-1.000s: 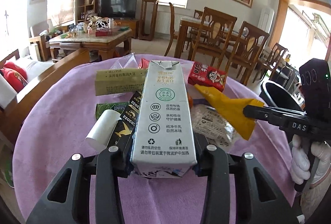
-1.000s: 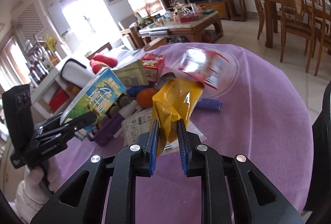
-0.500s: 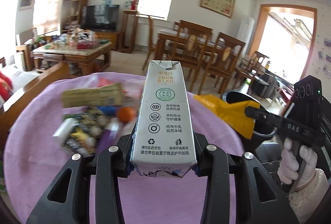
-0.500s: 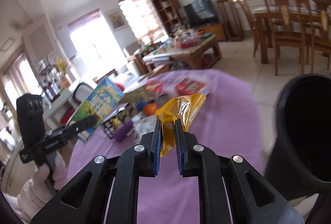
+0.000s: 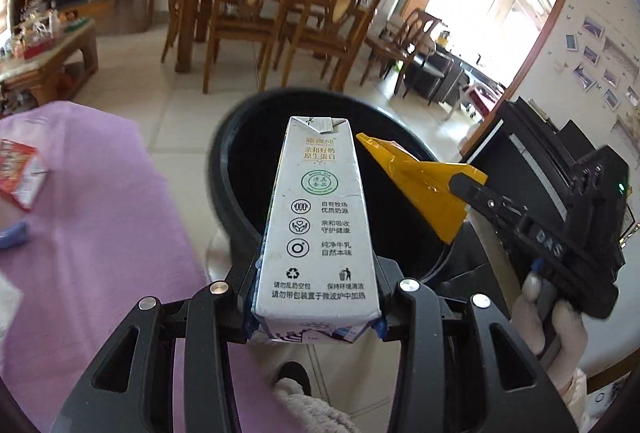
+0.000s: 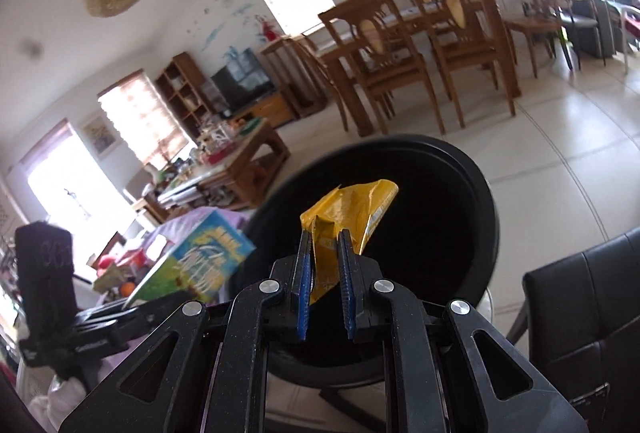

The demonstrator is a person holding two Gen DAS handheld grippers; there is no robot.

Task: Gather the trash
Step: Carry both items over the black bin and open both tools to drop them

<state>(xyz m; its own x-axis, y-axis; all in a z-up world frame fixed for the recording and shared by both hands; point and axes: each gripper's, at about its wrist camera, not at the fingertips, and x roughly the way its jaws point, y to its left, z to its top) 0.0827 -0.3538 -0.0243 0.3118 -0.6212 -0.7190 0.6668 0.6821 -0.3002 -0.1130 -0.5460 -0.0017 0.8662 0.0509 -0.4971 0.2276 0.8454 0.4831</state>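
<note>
My left gripper [image 5: 316, 307] is shut on a tall white milk carton [image 5: 318, 217] and holds it upright over the near rim of a black trash bin [image 5: 228, 169]. My right gripper [image 6: 325, 265] is shut on a crumpled yellow wrapper [image 6: 352, 205] and holds it above the open mouth of the bin [image 6: 486, 217]. The right gripper with the wrapper [image 5: 424, 183] shows at the right of the left wrist view. The carton [image 6: 196, 263] in the left gripper shows at the left of the right wrist view.
The purple-clothed table [image 5: 100, 233] lies to the left with a red packet [image 5: 20, 173] on it. More trash sits on the table [image 6: 124, 273]. A black chair [image 6: 588, 313] stands right of the bin. Wooden dining chairs [image 5: 248, 13] stand behind on a tiled floor.
Both grippers have swung right, away from the trash pile on the table, carrying the carton and the yellow wrapper to above the black bin.
</note>
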